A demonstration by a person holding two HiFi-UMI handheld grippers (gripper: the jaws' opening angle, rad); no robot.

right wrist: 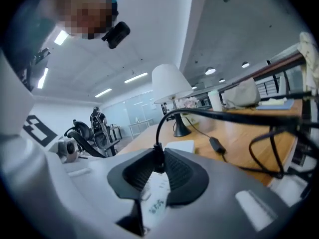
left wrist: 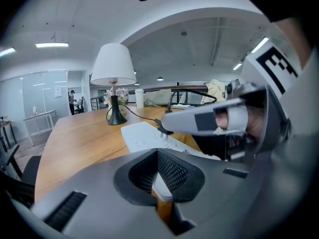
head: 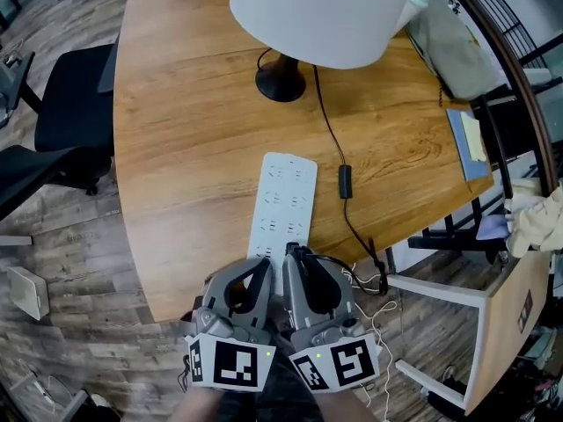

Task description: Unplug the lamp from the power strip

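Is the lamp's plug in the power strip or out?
Out, by the look of it: the left gripper view shows the plug, held in the right gripper, raised off the power strip with bare pins.

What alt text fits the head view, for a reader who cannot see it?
The left gripper clamps the near end of a white power strip on a wooden table; the right gripper grips the black plug. The lamp stands beyond.
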